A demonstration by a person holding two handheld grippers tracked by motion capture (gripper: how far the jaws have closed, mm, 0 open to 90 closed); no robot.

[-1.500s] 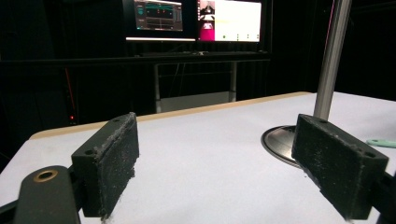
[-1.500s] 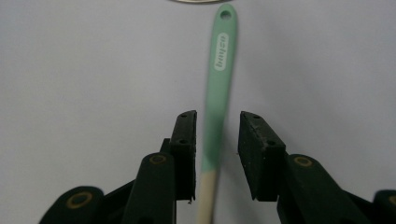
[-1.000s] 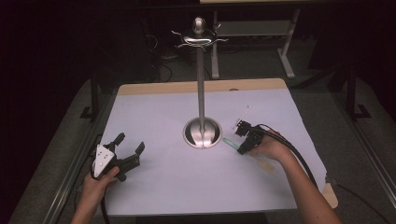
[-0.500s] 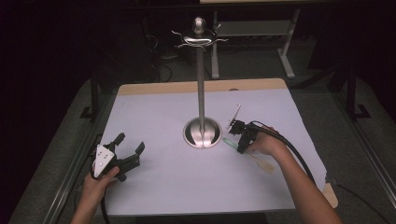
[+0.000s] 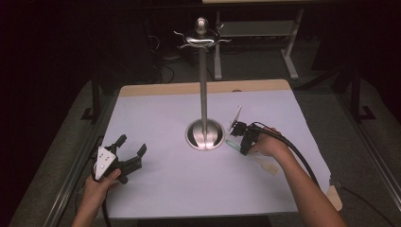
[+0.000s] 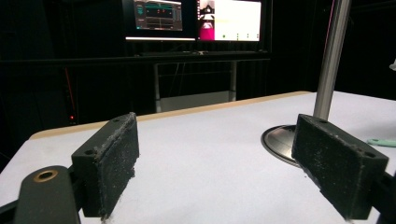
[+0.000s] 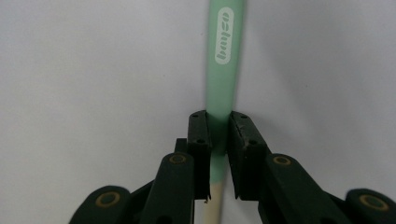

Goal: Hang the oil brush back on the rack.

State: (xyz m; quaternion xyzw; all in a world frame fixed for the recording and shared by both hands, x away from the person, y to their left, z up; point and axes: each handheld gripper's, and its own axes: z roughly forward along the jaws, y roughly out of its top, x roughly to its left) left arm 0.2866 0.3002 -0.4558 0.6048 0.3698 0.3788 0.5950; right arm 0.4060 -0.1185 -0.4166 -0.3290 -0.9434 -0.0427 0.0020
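High view: right gripper (image 5: 238,137) lowered onto mint-green utensil handle (image 5: 232,144) lying on white table (image 5: 179,189), just right of steel stand base (image 5: 204,135); pale wooden end of utensil (image 5: 268,165) beside the hand. Left gripper (image 5: 131,147) resting at table's near-left, well apart.

Left gripper view: jaws spread wide, nothing between; stand pole (image 6: 332,56) ahead.

Right gripper view: jaws just closing, narrow, pads against both sides of green handle (image 7: 223,70), flat on table.
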